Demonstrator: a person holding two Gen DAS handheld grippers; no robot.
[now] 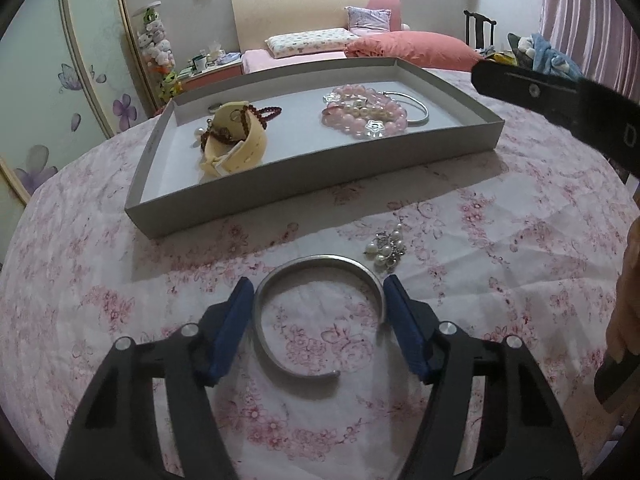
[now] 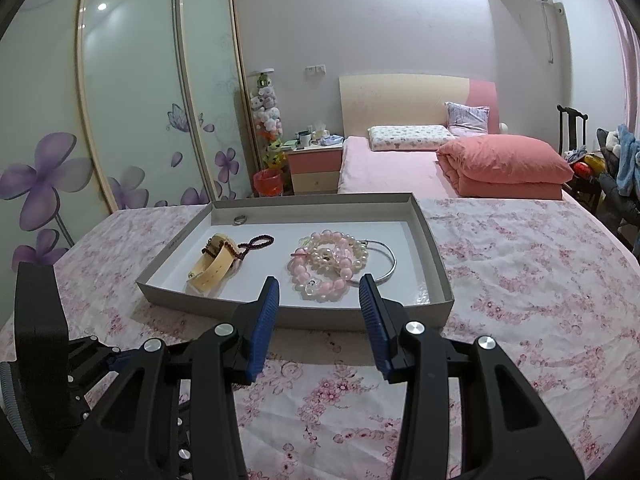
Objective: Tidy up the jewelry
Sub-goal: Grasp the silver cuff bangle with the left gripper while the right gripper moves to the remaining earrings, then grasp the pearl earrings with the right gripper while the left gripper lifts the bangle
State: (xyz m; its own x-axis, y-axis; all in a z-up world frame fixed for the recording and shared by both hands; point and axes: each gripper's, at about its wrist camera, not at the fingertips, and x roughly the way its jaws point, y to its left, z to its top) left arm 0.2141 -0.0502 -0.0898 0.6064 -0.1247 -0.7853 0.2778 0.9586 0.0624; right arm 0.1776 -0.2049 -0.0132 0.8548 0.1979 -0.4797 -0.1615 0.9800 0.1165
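Note:
A silver open bangle (image 1: 280,280) lies on the floral cloth between the blue fingers of my left gripper (image 1: 319,286), which is open around it; I cannot tell if the pads touch it. A pearl brooch (image 1: 386,246) lies just beyond it to the right. The grey tray (image 1: 280,180) holds a yellow watch (image 1: 236,140), dark red beads (image 1: 264,112), pink and pearl bracelets (image 1: 364,114), a thin silver bangle (image 1: 416,108) and a ring (image 2: 239,220). My right gripper (image 2: 319,290) is open and empty, held above the cloth in front of the tray (image 2: 360,312).
The table has a pink floral cloth (image 1: 120,280). A bed (image 2: 440,160) with a folded pink quilt stands behind it, a wardrobe (image 2: 120,100) at the left, a chair with clothes (image 2: 616,160) at the right. The right gripper's body (image 1: 560,96) hangs at the upper right of the left wrist view.

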